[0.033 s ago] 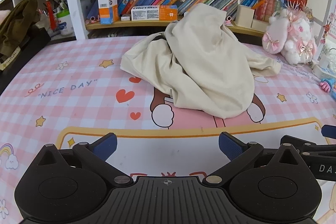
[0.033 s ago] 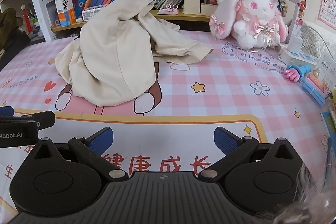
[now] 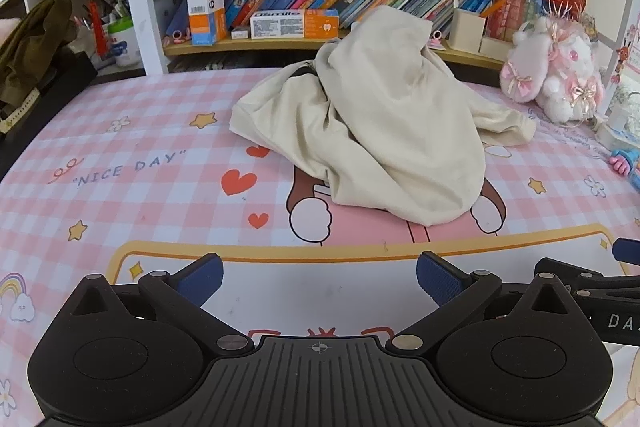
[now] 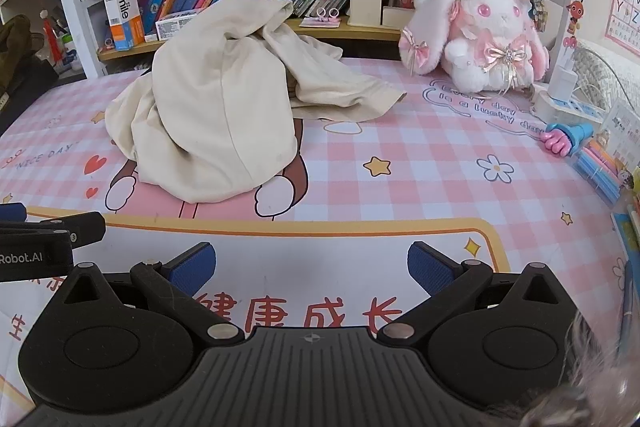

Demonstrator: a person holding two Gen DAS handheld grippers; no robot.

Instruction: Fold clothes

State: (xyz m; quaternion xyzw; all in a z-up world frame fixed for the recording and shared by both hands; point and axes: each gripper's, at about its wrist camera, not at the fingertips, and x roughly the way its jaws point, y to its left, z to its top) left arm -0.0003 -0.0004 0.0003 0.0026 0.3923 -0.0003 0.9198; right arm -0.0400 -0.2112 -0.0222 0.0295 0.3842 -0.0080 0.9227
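While the cream garment (image 3: 384, 131) sits heaped in a crumpled mound toward the back of the pink checked mat (image 3: 120, 155), just in front of the bookshelf (image 3: 320, 43), both tools hang back at the near edge with nothing in them. The left gripper (image 3: 319, 277) has its blue pads spread wide over bare mat, and the right gripper (image 4: 311, 267) is spread just as wide beside it; neither touches the cloth. Folding hasn't begun, I'd say, so the job in hand is reaching in and getting the thing flat. A sleeve or flap trails out toward the plush rabbit (image 4: 476, 31), and a looser edge spills the other way near the heart prints; those look like the sensible places to pinch. I'd take one layer only at each side, lift, and draw the two ends apart so the mound shakes open, keeping the right-hand pull clear of the rabbit and the pens (image 4: 600, 163) at the mat's edge.
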